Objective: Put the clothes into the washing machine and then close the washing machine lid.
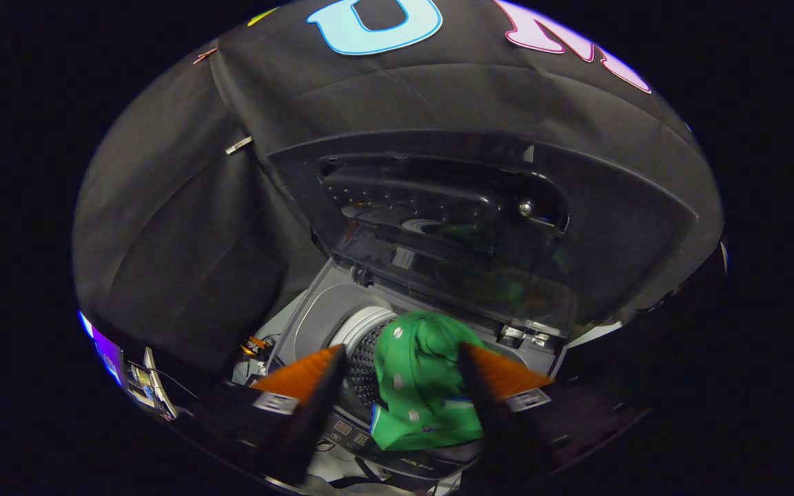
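My tongs (400, 362) stand wide open, gripping nothing. The green garment (419, 386) lies between them, draped over the washing machine's (314, 317) front rim, half in the drum. It looks soft, light and floppy; I'd pinch a bunched fold near its top. The lid (452, 227) stands upright.

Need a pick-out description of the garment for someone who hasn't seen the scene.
Find the top-loading washing machine with its dark lid raised. Over its drum opening, between the orange gripper fingers, which stand apart, hangs the garment. It alone is bright green cloth with pale dots and a blue edge.
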